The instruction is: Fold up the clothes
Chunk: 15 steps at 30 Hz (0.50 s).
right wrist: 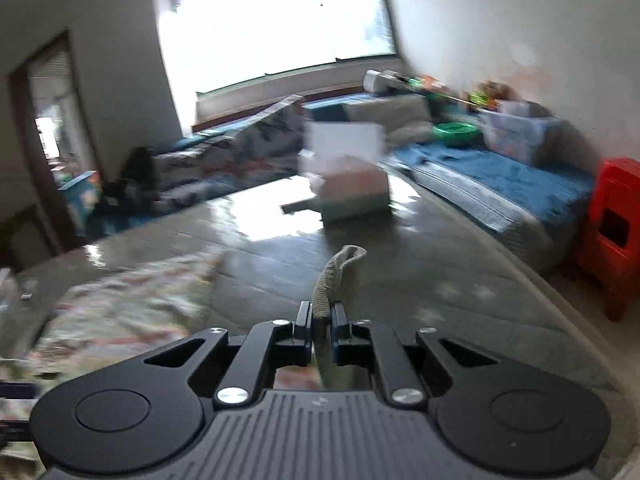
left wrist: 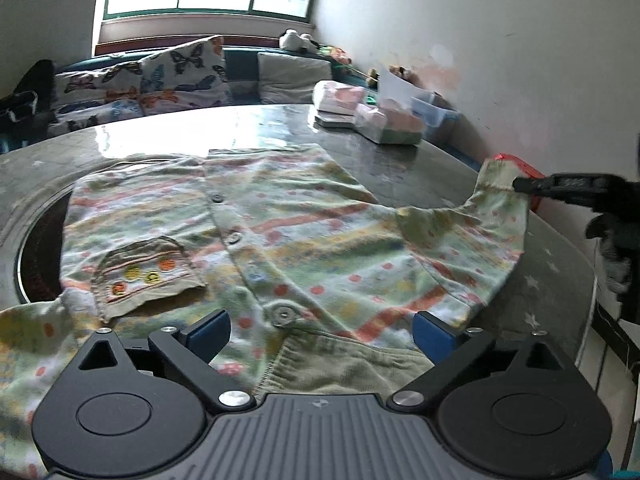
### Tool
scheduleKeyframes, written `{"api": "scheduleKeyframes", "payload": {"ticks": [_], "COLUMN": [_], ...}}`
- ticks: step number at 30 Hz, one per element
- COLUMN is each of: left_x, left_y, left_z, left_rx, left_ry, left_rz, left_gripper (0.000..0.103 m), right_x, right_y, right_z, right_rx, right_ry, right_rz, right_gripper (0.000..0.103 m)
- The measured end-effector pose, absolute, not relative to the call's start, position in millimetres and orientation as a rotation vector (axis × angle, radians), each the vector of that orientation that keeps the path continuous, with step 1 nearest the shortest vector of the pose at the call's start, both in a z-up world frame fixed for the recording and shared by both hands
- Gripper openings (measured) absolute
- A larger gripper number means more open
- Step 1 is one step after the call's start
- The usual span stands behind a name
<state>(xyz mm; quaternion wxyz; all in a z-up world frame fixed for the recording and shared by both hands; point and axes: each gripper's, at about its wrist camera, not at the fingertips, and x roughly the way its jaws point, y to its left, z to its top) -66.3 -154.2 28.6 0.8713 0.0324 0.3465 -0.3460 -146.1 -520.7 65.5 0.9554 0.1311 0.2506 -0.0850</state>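
A child's buttoned shirt, pale green with coloured stripes and dots and a small chest pocket, lies spread front-up on the round dark table. My left gripper is open just above the collar, blue pads wide apart and empty. My right gripper is shut on the cuff of the right sleeve and holds it lifted off the table. In the right wrist view the gripper pinches that cuff, which sticks up between the pads; the shirt body is blurred at lower left.
Wrapped packs and a white sheet stand at the table's far side. Butterfly cushions lie on a bench beyond. A red stool stands right of the table. A round inset shows at the table's left.
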Motion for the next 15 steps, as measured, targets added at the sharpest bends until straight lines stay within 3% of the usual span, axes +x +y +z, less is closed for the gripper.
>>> {"api": "scheduleKeyframes", "payload": {"ticks": [15], "left_x": [-60.6], "left_y": [-99.0], "left_z": [43.2], "left_rx": [-0.049], "left_ry": [0.666], "left_rz": [-0.538], "left_gripper": [0.103], "right_x": [-84.9], "right_y": [-371.8], "right_z": [112.3], "right_rx": [0.113], "right_ry": [0.496], "right_rz": [0.299], "right_gripper": [0.008]}}
